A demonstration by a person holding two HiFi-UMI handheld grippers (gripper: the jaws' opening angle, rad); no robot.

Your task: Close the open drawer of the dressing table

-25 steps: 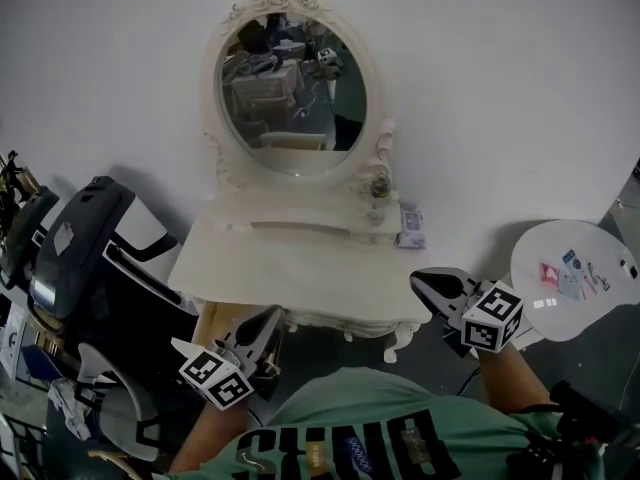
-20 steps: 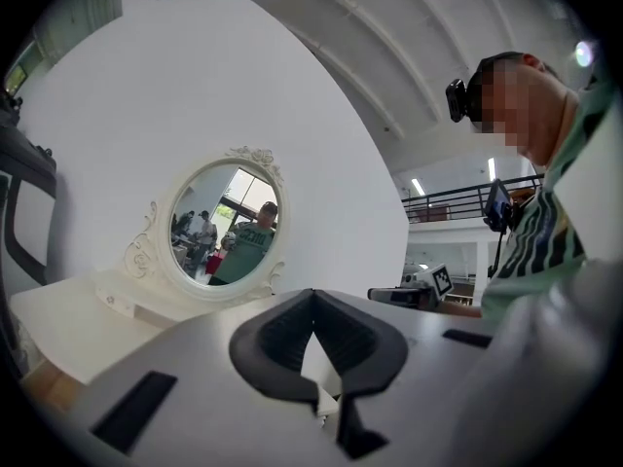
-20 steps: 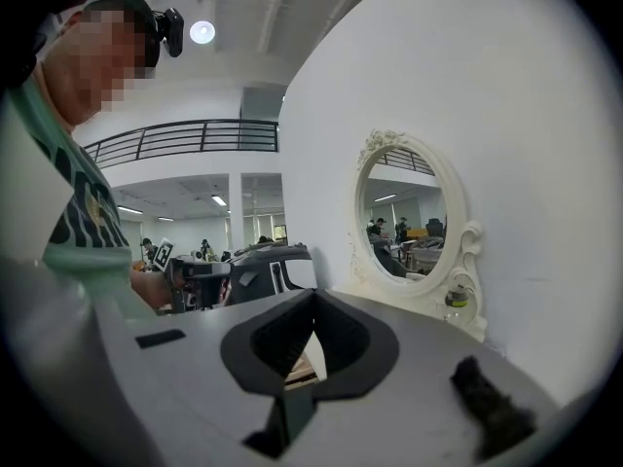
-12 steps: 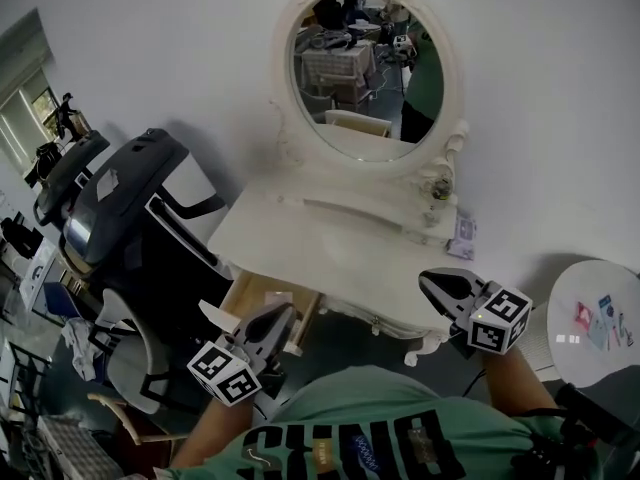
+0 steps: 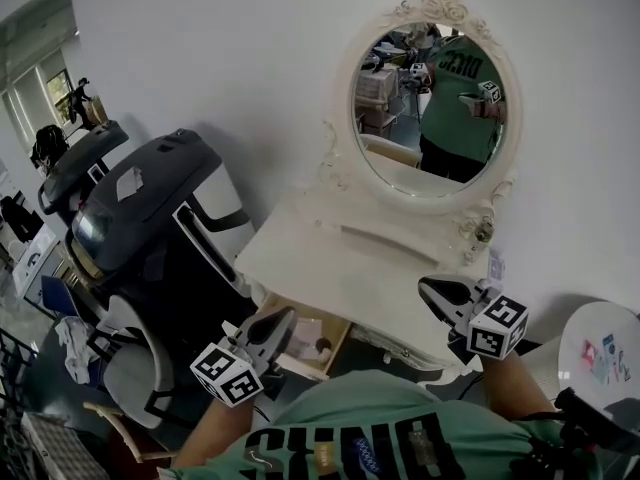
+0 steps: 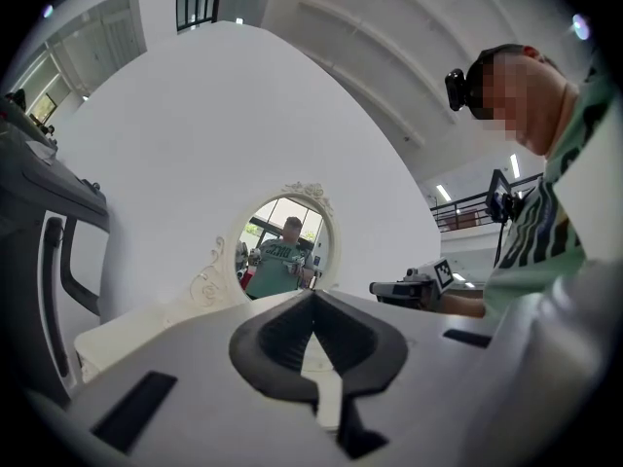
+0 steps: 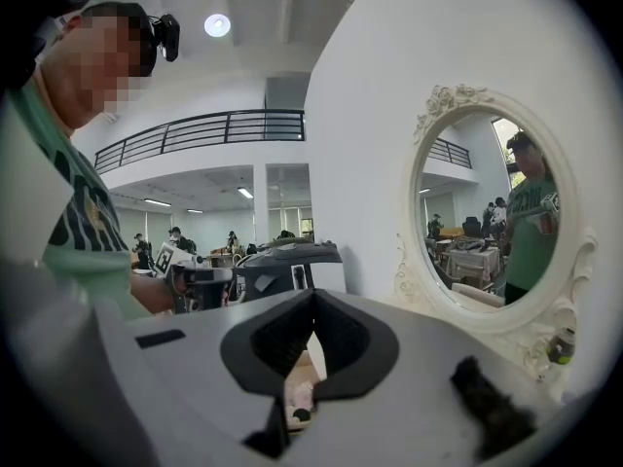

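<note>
Drawer (image 5: 310,340) open under dressing table (image 5: 340,268) — visible in head and right gripper views only; left gripper (image 5: 288,313), right gripper (image 5: 424,285) both closed, empty.

Large lab hall: mezzanine railing (image 7: 195,129), strip lights (image 7: 156,202).

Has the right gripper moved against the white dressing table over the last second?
Yes. The right gripper has shifted left: from beyond the white dressing table's front right corner to over its top.

dressing table (image 5: 330,268) | top: oval mirror (image 5: 430,108), small bottle (image 5: 484,231) (right end)
</note>
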